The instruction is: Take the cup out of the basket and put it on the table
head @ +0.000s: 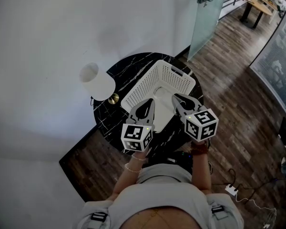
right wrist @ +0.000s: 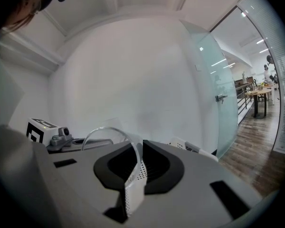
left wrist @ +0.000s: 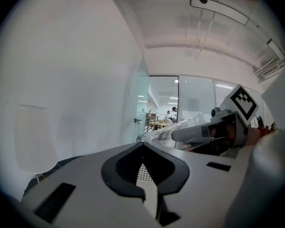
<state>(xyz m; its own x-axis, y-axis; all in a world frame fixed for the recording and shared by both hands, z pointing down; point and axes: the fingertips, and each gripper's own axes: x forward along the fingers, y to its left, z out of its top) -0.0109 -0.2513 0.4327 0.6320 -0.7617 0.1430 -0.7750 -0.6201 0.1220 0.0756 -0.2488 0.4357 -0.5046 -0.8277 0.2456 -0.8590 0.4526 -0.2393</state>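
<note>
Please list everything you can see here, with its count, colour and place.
table: one, black marble, round, by the white wall
basket: one, white, perforated, on the table
cup: one, clear, over the basket, rim pinched by the right gripper
lamp: one, white shade, brass foot, at the table's edge by the wall
floor: one, dark wood, around the table
glass door: one, frosted, beyond the table
left gripper: grey, shut, empty, over the basket
right gripper: grey, shut on the cup
</note>
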